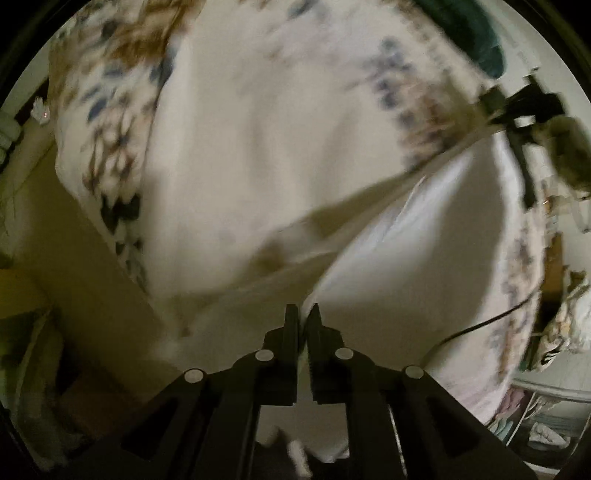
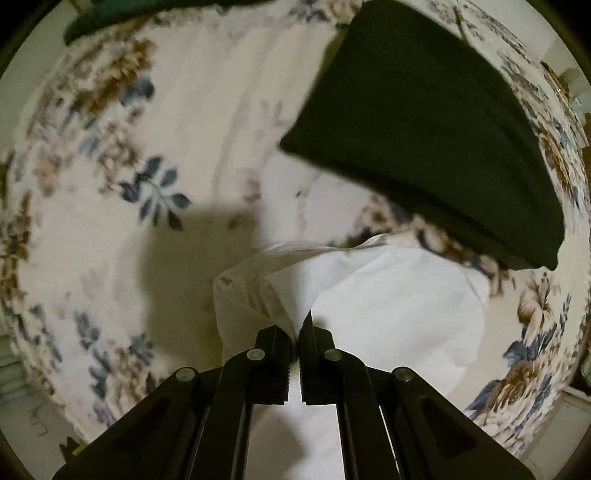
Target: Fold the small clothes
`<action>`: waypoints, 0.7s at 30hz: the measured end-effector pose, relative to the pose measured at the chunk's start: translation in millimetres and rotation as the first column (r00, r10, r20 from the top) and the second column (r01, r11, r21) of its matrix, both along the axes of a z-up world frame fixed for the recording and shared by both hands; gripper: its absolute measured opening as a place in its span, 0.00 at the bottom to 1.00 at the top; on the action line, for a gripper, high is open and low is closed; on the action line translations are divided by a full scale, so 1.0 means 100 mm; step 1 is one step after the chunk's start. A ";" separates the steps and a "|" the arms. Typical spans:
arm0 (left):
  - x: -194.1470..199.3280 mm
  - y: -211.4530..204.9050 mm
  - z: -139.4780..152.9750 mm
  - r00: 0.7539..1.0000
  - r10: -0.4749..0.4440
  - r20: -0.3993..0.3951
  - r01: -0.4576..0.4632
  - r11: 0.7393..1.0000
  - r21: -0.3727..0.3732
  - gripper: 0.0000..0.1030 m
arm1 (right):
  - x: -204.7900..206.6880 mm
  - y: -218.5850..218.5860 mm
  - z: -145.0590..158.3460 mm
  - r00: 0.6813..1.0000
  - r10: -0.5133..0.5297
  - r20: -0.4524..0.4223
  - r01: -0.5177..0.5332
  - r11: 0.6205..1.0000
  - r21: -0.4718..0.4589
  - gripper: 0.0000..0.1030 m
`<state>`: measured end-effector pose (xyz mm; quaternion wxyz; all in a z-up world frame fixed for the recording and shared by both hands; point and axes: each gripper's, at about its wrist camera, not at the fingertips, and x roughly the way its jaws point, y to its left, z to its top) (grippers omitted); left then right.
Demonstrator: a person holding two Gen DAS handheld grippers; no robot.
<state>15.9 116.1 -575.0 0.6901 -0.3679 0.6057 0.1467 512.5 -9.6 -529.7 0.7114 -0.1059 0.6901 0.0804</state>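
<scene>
A white garment (image 1: 417,236) hangs stretched between my two grippers above a floral bed sheet (image 1: 258,110). My left gripper (image 1: 303,314) is shut on one edge of the white garment. My right gripper (image 2: 298,325) is shut on another edge of the white garment (image 2: 388,295), which bunches at the jaws. In the left wrist view the right gripper (image 1: 517,107) shows at the far end of the stretched cloth, held by a gloved hand. The left wrist view is motion-blurred.
A folded dark green garment (image 2: 424,129) lies on the floral sheet (image 2: 110,147) at the upper right. Another green cloth (image 2: 110,18) lies at the sheet's far edge. Clutter and a basket (image 1: 546,424) stand beside the bed at the right.
</scene>
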 end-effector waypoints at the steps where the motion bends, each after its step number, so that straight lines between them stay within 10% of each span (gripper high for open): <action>1: -0.08 0.08 -0.14 0.999 0.000 -0.035 -0.001 1.000 -0.015 0.06 | 0.01 0.00 -0.03 1.000 -0.006 -0.009 0.006 1.000 -0.003 0.10; 5: -0.43 0.31 -0.28 0.992 0.021 -0.125 -0.021 1.000 -0.002 0.06 | -0.04 -0.18 0.05 0.999 -0.043 -0.024 0.044 0.998 0.034 0.53; 12: -0.38 0.58 0.21 0.995 0.039 -0.089 -0.031 0.995 0.090 0.06 | -0.51 -1.03 0.51 0.992 -0.122 -0.041 0.127 0.975 0.183 0.68; 17: 0.47 0.48 0.73 0.996 -0.014 0.091 0.003 0.993 0.118 0.60 | -0.84 -1.78 0.58 0.981 -0.183 -0.065 0.194 0.949 0.247 0.73; 21: 1.47 0.29 0.97 0.971 -0.095 0.220 0.074 0.992 0.102 0.60 | -0.88 -2.24 0.34 0.962 -0.248 -0.113 0.271 0.904 0.329 0.73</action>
